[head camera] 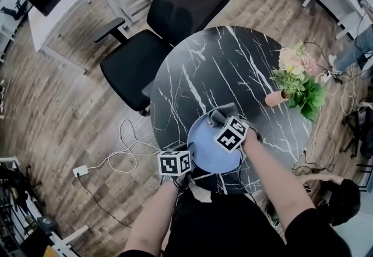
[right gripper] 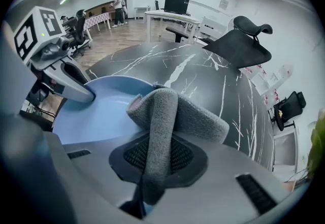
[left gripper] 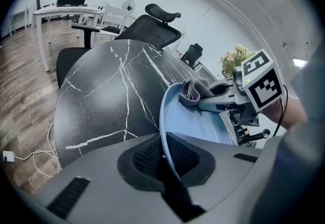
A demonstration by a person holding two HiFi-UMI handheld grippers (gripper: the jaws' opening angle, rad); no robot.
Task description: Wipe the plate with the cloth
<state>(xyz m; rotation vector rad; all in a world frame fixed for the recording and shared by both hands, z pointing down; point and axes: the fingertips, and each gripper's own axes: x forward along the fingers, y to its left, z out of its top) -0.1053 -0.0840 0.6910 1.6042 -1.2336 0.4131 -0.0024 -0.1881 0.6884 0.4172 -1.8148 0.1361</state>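
1. The left hand-held gripper (left gripper: 165,158) is clamped on the near rim of the light-blue plate (left gripper: 195,126). Judging by this, the grip steadies the plate so it cannot slide or spin under the rubbing.
2. The plate is at the near edge of the round black marble surface (head camera: 198,69), just in front of the person. Whether its base rests on the surface or is lifted slightly, I cannot tell.
3. The right hand-held gripper (head camera: 226,123) is closed on a folded grey cloth (right gripper: 167,111). A loop of the cloth bulges out past the jaws onto the plate's far rim, opposite the left grip, so soft fabric rather than the jaws meets the plate.
4. The two grippers are at opposite sides of the plate, with the blue middle bare between them.
5. Potted flowers (head camera: 294,75) stand on the right part of the surface, well apart from the plate. A black office chair (head camera: 169,17) stands beyond the surface, and a white cable (head camera: 125,145) lies on the wooden floor. None of these appears to block the wiping.
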